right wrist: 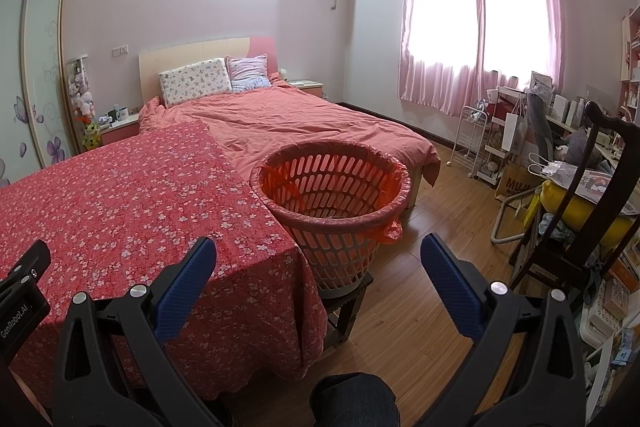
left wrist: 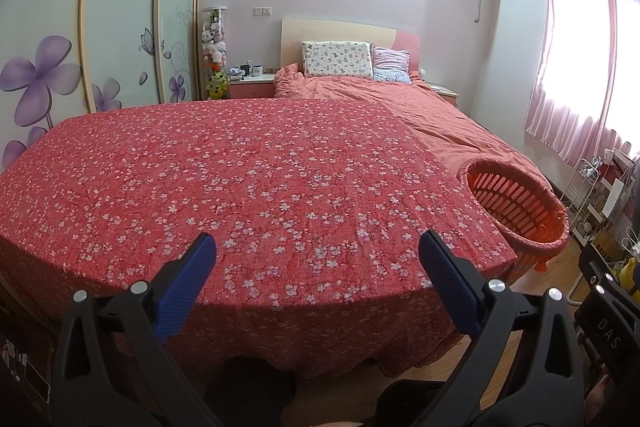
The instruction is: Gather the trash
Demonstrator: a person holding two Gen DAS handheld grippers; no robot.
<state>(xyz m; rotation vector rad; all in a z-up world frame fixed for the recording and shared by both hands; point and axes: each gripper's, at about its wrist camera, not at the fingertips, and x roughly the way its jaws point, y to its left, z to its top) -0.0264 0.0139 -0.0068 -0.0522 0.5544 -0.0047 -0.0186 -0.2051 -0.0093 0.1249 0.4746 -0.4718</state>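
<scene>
Bedroom walls in pale pink frame both views, with a bed point(right wrist: 304, 123) under a salmon duvet running toward the headboard and pink curtains point(right wrist: 476, 23) glowing at the upper right of the right wrist view. Across the lower and middle part of each frame spreads a red flowered cloth point(left wrist: 248, 187) over a flat surface; no loose trash shows on it.

An orange slatted basket point(right wrist: 332, 195), lined with a thin red bag point(right wrist: 388, 227), stands on a small dark stool point(right wrist: 344, 303) just beside the cloth's right edge. In the right wrist view it sits at frame centre, above and between the blue pads of the right gripper point(right wrist: 318, 267), whose jaws are spread wide and hold nothing. In the left wrist view the same basket point(left wrist: 516, 203) lies at the right middle of the frame, up and to the right of the left gripper point(left wrist: 318, 267), also spread wide and empty, hanging over the near edge of the cloth.

A dark wooden chair point(right wrist: 580, 219) piled with clutter stands at the right.
</scene>
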